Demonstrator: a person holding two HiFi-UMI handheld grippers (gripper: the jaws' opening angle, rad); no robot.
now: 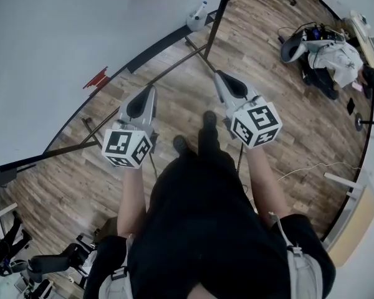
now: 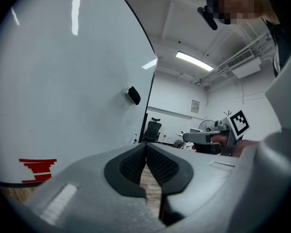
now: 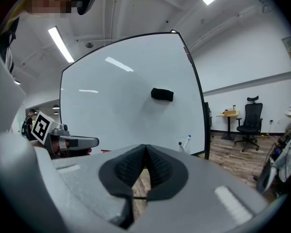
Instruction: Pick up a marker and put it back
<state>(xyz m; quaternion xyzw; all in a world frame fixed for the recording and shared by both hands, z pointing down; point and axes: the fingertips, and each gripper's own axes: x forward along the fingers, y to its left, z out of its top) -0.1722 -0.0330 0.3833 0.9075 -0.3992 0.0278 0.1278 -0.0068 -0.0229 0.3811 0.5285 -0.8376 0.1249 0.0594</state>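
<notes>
A white marker with a blue cap stands in a holder at the whiteboard's lower right corner; in the right gripper view the marker shows just right of my jaws. Both grippers hang in the air in front of the whiteboard, well short of the marker. My left gripper is shut with nothing in it, its dark pads meeting at the tips. My right gripper is also shut and holds nothing. Each gripper sees the other one beside it.
A black eraser sticks to the board, and a red mark sits near its bottom edge. The board's stand legs cross the wood floor. An office chair and cluttered desks stand to the right.
</notes>
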